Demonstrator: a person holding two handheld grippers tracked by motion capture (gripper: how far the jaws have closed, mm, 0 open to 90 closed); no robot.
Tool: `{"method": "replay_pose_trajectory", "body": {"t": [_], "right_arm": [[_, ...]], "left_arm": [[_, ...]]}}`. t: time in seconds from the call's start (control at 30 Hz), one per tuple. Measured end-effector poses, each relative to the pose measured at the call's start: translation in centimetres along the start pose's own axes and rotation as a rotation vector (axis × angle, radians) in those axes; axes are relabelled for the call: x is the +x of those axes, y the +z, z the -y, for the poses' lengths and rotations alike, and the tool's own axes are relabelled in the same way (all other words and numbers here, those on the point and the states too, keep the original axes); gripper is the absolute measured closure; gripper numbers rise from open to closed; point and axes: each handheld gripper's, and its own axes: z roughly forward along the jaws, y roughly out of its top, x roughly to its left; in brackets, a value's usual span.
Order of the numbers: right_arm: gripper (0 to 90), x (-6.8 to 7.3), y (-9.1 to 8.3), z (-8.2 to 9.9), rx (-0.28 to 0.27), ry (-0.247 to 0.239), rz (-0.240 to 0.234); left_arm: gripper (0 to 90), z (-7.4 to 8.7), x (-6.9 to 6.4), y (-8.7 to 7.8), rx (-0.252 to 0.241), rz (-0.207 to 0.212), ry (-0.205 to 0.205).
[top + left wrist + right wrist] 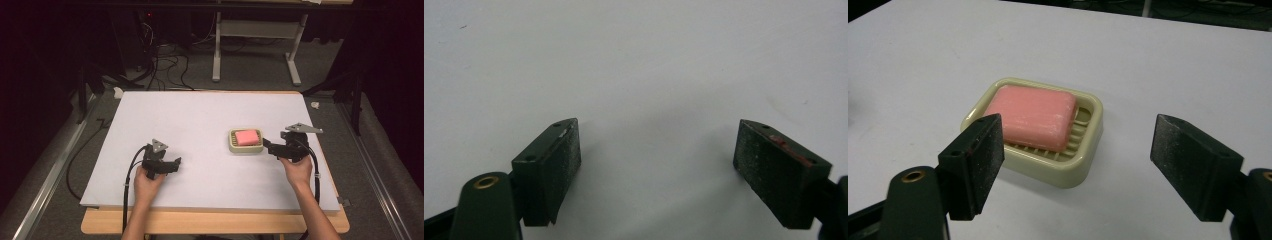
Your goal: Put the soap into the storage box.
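Note:
A pink bar of soap point(248, 137) point(1031, 116) lies in a cream ridged soap dish point(233, 145) point(1082, 170) right of the table's middle. My right gripper point(267, 146) point(1078, 165) hovers just right of the dish, pointing at it, jaws apart with nothing between them. In the right gripper view the dish sits a little beyond the left pad point(982, 162). My left gripper point(175, 164) point(656, 172) rests low over the bare white surface near the front left, open and holding nothing.
The white table top point(200, 110) sits on a wooden board point(215, 222) whose edge shows at the front. Cables point(165, 65) and a metal frame point(255, 30) stand on the floor behind the table. Dark rails run along both sides.

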Motion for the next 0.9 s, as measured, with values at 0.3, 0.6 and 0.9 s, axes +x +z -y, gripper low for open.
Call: {"method": "replay_pose_trajectory", "body": {"t": [0.3,0.6,0.9], "right_arm": [[22.3,-0.1,-0.6,0.7,-0.011,0.016,-0.012],[22.5,-0.5,-1.2,1.4,-0.019,0.03,-0.016],[22.5,-0.7,-1.5,2.0,-0.019,0.037,-0.018]], "left_arm": [[19.7,0.0,0.0,0.0,0.0,0.0,0.0],[19.7,0.0,0.0,0.0,0.0,0.0,0.0],[19.6,0.0,0.0,0.0,0.0,0.0,0.0]]}}
